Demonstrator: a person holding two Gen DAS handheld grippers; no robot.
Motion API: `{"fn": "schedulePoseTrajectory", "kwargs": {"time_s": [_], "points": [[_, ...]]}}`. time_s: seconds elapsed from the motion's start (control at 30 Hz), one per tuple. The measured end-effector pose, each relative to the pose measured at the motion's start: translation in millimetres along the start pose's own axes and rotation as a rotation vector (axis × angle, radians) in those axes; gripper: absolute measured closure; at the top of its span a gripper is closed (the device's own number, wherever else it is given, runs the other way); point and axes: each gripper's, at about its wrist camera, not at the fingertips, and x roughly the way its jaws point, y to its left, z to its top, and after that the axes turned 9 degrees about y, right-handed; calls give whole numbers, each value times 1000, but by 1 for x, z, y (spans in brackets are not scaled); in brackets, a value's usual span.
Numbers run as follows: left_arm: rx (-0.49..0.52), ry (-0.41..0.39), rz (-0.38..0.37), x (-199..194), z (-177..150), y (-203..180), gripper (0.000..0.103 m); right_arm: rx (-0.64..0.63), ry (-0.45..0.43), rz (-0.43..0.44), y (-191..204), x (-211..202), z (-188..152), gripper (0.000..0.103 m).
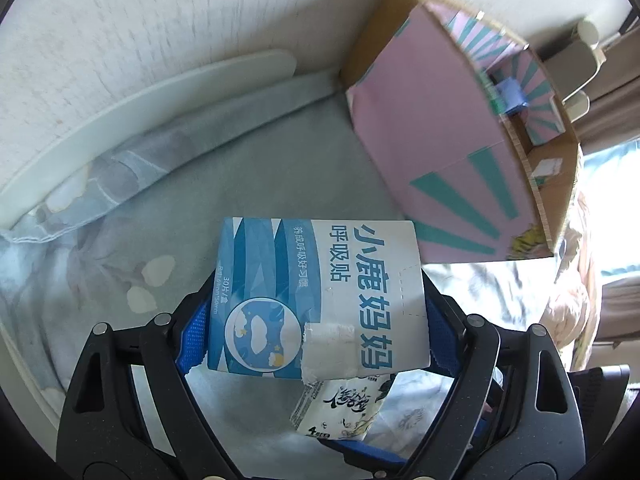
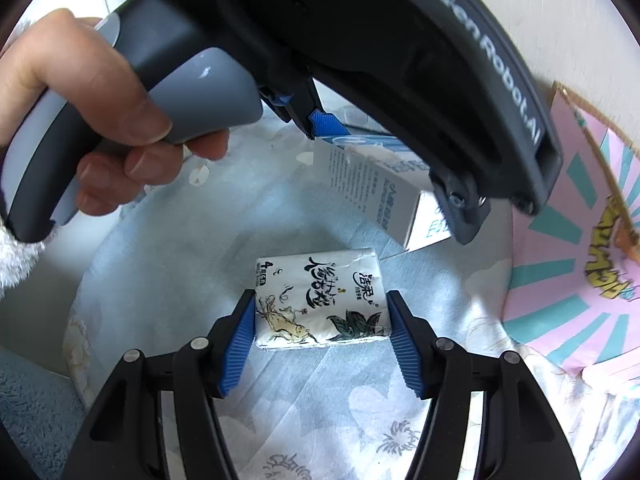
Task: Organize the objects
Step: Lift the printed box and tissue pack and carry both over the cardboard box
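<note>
Pale blue floral bedsheet fabric [image 1: 328, 168] covers the work surface in both views. At the far left of the left wrist view, a white curved plastic rail [image 1: 132, 100] runs along the edge of the sheet, against a white textured wall [image 1: 120, 12].

The left gripper [image 1: 318, 320] sits at the lower centre of that view. Its blue ribbed pads [image 1: 192, 344] press against both side edges of a flat blue-and-white cardboard box printed with Chinese characters [image 1: 320, 300], so the jaws are closed onto the box at about its full width. The box is held above the sheet. A torn strip of white tape [image 1: 328, 344] crosses its near edge. Below the box, part of a white soft-pack tissue packet with ink-style artwork [image 1: 340, 412] is visible.

To the upper right stands a pink cardboard carton with teal ray stripes [image 1: 432, 140]; its open top shows small items inside, too blurred to identify.

In the right wrist view, a bare hand [image 2: 100, 120] at the left grips the grey-and-black handle of the left gripper, which fills the upper frame. The blue-and-white box [image 2: 372, 192] hangs from its pads.

At lower centre, the right gripper [image 2: 322, 320] holds the tissue packet [image 2: 320, 300] between its blue pads, both touching the packet's sides. The packet rests on the sheet. The pink carton [image 2: 568, 280] stands at the right edge.
</note>
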Motion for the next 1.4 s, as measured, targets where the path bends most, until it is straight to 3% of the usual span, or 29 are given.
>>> {"fn": "schedulePoseTrajectory", "kwargs": {"time_s": [0.33,0.5,0.83,0.87,1.1,1.4], "points": [[-103,-150,30,-56,-24,-11,18,-38,-33,25,-8,-39,-8,44],[-149,-254,53,-87,-21,-27,18,-68,-26,34,-21,-71,-15,44],[-211,-435,57,-124,-39,-91,18,-116,-54,23,-51,-133,-21,44],[-213,-446,59,-127,-40,-96,18,-116,-58,20,-43,-134,-21,44],[-215,-530,98,-138,-49,-135,18,-69,-96,-13,-79,-174,-36,44],[-232,-596,109,-124,-58,-179,18,5,-116,-61,-119,-218,-53,44]]}}
